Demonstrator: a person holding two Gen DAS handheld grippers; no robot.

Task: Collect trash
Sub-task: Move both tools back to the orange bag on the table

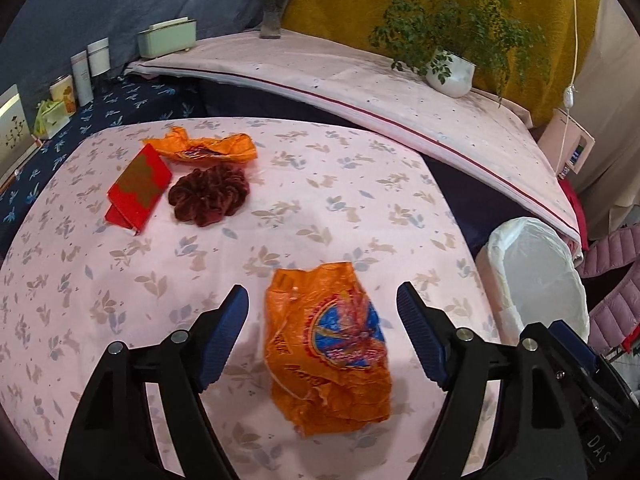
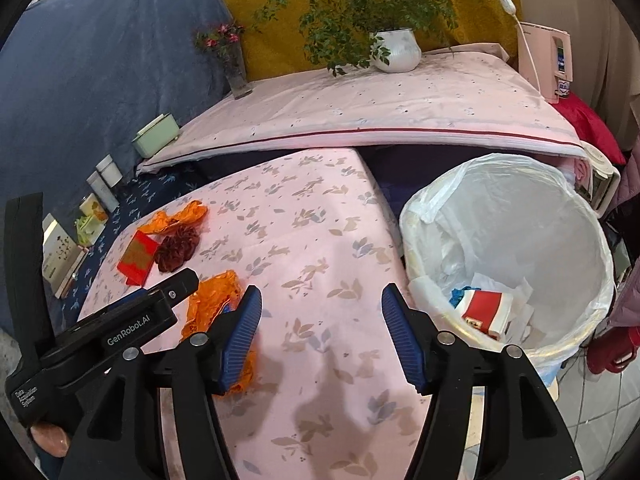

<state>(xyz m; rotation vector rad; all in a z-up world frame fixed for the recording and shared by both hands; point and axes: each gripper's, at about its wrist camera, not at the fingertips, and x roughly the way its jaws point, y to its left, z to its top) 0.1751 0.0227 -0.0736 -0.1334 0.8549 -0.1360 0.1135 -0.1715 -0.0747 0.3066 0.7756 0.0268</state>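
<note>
1. Because the near orange wrapper is thin crinkled film, it should prove light, soft and slippery; I would pinch its bunched lower end.
2. It lies on the flowered tablecloth between the left gripper's open jaws, untouched; the bin sits at 3 o'clock.
3. The right gripper gapes empty over cloth.
4. Its finger hides part of the wrapper; the bin's contents are partly hidden.
</note>
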